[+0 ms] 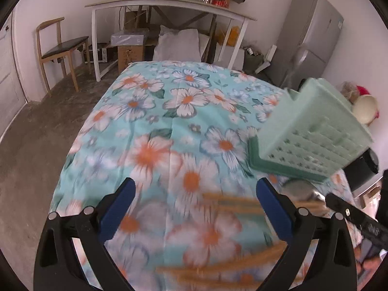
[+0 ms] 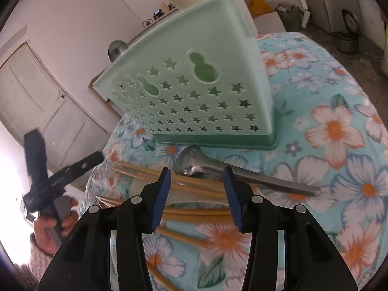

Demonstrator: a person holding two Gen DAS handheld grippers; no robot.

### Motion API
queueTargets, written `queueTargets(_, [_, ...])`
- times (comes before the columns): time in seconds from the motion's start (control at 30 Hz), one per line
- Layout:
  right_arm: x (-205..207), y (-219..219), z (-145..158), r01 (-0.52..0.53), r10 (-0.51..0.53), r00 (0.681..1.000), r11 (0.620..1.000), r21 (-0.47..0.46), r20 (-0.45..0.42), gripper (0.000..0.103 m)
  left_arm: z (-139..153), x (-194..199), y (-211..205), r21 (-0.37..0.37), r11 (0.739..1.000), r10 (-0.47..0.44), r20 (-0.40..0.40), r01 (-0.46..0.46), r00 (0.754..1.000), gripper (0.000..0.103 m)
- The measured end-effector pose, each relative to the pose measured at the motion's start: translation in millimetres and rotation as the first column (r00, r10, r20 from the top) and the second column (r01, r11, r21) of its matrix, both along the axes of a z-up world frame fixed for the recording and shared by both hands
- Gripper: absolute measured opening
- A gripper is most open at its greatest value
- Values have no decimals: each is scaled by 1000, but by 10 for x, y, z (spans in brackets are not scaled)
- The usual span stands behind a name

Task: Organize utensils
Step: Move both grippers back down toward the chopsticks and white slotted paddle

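chopsticks [image 2: 194, 186]: several wooden ones lie in a loose pile on the flowered cloth [image 2: 339, 133], crossing each other, just in front of the green holder.
spoon [image 2: 218, 169]: a metal one lies on the pile, its bowl near the base of the holder and its handle going to the right.
holder [image 2: 194, 92]: pale green plastic with star holes, standing on the cloth behind the pile; a round metal piece [image 2: 117, 48] shows behind its top edge.
right tool [image 2: 196, 194]: partly spread over the pile, the blue pads on both sides of the chopsticks; i cannot tell if they press on anything.
left tool [image 1: 195, 208]: spread wide, nothing between the pads, over the cloth.
counter: covered by the cloth.
left hand [image 2: 52, 228]: seen at the left in the right wrist view, holding the handle of the left tool.
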State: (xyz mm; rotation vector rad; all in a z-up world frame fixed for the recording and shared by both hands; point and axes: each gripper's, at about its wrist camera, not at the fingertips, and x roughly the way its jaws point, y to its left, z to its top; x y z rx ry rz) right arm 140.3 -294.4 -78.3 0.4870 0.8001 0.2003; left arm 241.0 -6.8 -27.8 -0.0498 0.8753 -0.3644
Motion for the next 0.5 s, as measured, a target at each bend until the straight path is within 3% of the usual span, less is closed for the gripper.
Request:
queueTargets(0.17, [76,98,-37,-28,28,1000,999,-33,4,44,-197,236,-244,85,996,-15,-23,17,1000,97])
queueTargets(0.3, [33,160,-106,-52,50,998,998,-39,-35,44,-326,132,-335,175,983,-52,-12,53,999,97])
queueTargets(0.5, [-167,219,-155,-70,69,997,997,-23,-42,44,-325,-143,-241,179,980,-93,2,91,996,97])
